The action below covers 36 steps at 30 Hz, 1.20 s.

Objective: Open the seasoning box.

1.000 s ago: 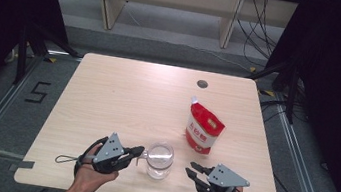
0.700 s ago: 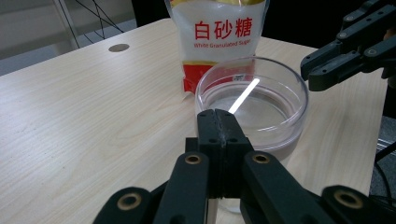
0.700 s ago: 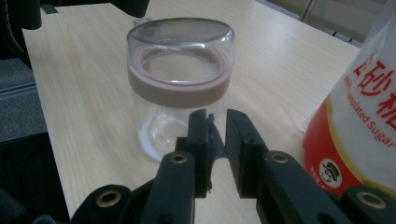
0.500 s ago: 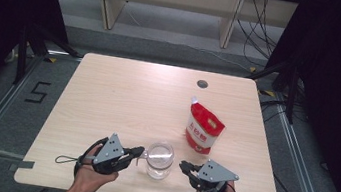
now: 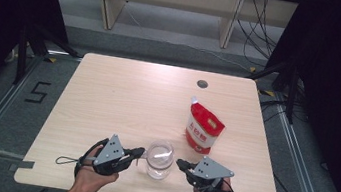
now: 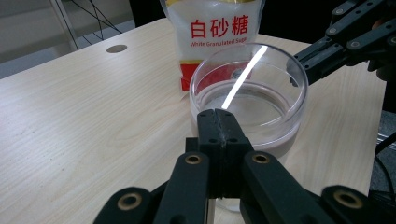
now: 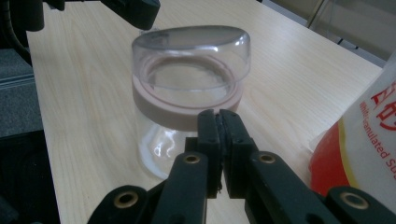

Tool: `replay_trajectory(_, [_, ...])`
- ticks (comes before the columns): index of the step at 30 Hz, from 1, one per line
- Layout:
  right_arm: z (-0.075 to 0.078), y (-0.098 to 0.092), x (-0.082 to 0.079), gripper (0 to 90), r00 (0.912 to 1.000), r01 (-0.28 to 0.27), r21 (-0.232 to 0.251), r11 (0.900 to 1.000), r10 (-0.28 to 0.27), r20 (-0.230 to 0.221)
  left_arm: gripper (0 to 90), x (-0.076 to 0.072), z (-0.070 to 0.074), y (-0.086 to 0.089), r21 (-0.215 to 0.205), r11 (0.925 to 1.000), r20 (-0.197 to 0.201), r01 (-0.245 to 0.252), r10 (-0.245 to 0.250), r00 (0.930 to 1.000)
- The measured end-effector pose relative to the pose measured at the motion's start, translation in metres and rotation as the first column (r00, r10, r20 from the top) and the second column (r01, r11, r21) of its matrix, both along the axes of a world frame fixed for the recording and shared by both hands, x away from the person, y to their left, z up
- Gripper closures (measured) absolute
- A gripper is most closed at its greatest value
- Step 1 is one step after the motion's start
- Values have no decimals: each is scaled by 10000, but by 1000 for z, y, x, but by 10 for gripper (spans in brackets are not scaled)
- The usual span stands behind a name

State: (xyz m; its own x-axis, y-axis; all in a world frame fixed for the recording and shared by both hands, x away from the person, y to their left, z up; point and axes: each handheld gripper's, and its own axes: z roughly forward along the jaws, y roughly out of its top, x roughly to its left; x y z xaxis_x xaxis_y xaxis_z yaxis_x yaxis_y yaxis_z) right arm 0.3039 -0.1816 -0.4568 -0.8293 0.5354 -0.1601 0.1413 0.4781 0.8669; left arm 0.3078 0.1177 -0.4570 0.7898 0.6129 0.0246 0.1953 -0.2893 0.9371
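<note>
Jar (image 5: 159, 159) near table's (image 5: 107, 97) front edge, far half bare

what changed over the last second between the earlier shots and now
The right gripper slid left toward the glass jar, and its fingers have just been closing, with nothing between them. The left gripper, jar and sugar bag stayed put.
</note>
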Motion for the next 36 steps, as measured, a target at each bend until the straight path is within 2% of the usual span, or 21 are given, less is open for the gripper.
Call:
replay_trajectory(4, [1, 5, 2, 889, 9999, -84, -193, 9998, 82, -66, 896, 0, -1, 1, -44, 10000, -33, 6, -6, 10000])
replay_trajectory(11, [3, 12, 5, 892, 9999, -130, -100, 9999, 129, -105, 896, 0, -1, 1, -125, 9999, -47, 47, -48, 10000])
replay_trajectory(15, [8, 15, 7, 891, 9996, -254, -134, 9996, 255, 90, 895, -1, -1, 3, -122, 9999, -196, 3, -5, 9998])
replay_trajectory(16, [9, 15, 7, 892, 9995, -299, -202, 9993, 302, 131, 886, -1, -2, 4, -67, 10000, -60, 57, -57, 10000])
replay_trajectory(17, [11, 16, 7, 891, 9997, -157, -134, 9998, 159, 177, 858, -3, -2, 4, -68, 9998, -35, 164, -164, 9999])
replay_trajectory(19, [12, 16, 7, 892, 9992, -318, -195, 9993, 323, 227, 786, -5, -2, 6, -110, 9995, -27, 287, -288, 9996])
replay_trajectory(20, [15, 18, 8, 891, 9991, -322, -118, 9994, 326, 275, 757, -11, -1, 9, -491, 9979, -120, 422, -428, 9990])
replay_trajectory(22, [16, 19, 8, 889, 9991, -277, -70, 9996, 279, 314, 703, -15, 0, 14, -183, 9981, 45, 594, -594, 9982])
replay_trajectory(26, [21, 22, 8, 888, 9987, -327, -40, 9995, 328, 393, 574, -19, -10, 16, 214, 9977, -464, 635, -625, 9970])
replay_trajectory(27, [21, 22, 8, 888, 9987, -327, -40, 9995, 328, 393, 533, -19, -10, 16, 214, 9977, -464, 635, -625, 9970])
replay_trajectory(28, [24, 24, 7, 884, 9984, -304, 41, 9995, 302, 476, 472, -20, -17, 15, 309, 9992, -919, 238, -209, 9956])
replay_trajectory(30, [27, 27, 8, 878, 9973, -511, 9, 9987, 510, 531, 407, -18, -23, 16, 532, 9985, -987, 137, -84, 9951])
replay_trajectory(32, [29, 30, 8, 878, 9972, -516, 9, 9987, 515, 549, 347, -17, -30, 15, 433, 9990, -1644, -77, 147, 9863])
replay_trajectory(33, [31, 32, 9, 878, 9962, -568, 42, 9984, 564, 667, 324, -16, -33, 14, 339, 9994, -1793, -95, 154, 9837])
replay_trajectory(36, [35, 38, 9, 878, 9947, -716, -19, 9974, 716, 740, 219, -16, -33, 17, 402, 9984, -1781, -394, 460, 9829])
